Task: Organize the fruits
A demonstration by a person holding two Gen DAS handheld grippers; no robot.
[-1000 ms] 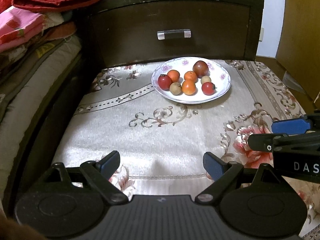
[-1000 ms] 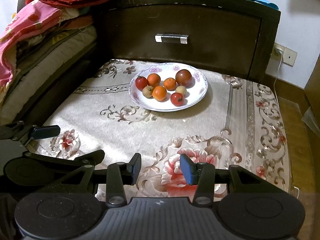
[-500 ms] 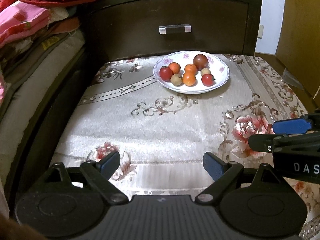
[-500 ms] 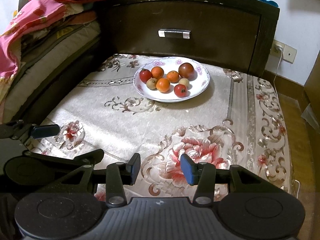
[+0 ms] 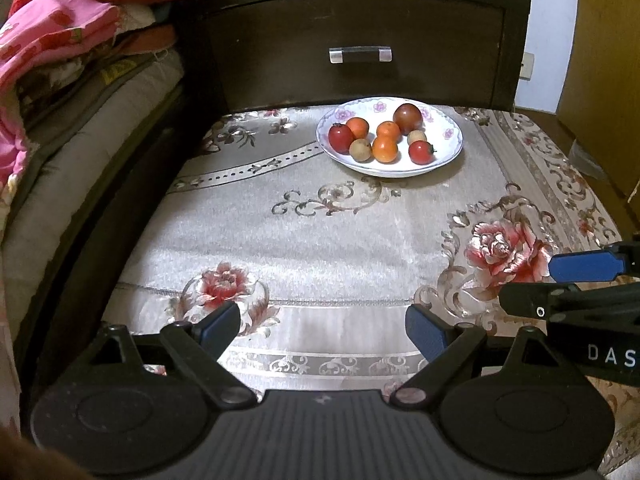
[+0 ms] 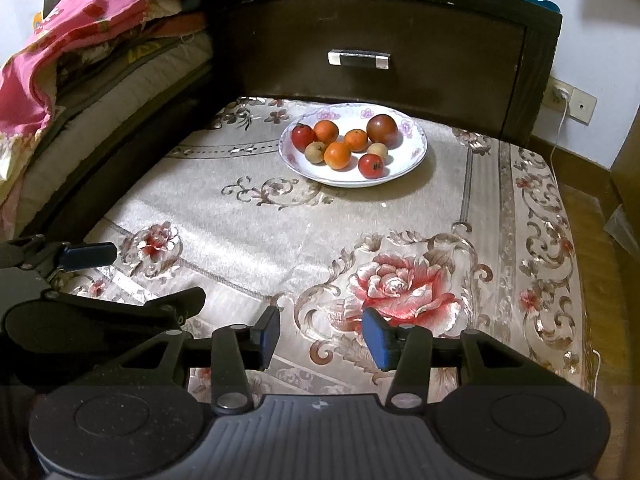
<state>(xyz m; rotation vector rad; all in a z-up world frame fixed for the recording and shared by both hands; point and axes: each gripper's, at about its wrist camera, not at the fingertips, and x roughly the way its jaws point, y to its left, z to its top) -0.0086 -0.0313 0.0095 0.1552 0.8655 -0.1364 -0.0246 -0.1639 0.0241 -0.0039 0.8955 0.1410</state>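
Observation:
A white floral plate [image 5: 444, 156] [image 6: 412, 160] sits at the far end of the flowered cloth, near a dark drawer front. It holds several fruits: three oranges [image 5: 385, 149] [image 6: 337, 155], red ones [image 5: 340, 138] [image 6: 371, 165], two small tan ones [image 5: 359, 149] and a large dark red one [image 5: 407, 118] [image 6: 382, 130]. My left gripper [image 5: 322, 326] is open and empty, low over the near edge of the cloth. My right gripper [image 6: 322, 338] is open and empty, beside it on the right, and shows at the right edge of the left wrist view [image 5: 576, 280].
The flowered cloth [image 5: 320, 232] covers a low table. A dark cabinet with a drawer handle [image 5: 360, 55] stands behind the plate. Stacked bedding and pink and red fabric [image 5: 60, 48] lie to the left. A wall socket with a cable [image 6: 560, 92] is at the right.
Both grippers have pulled back from the plate, which looks smaller and farther. More of the near cloth shows. Both stay open and empty.

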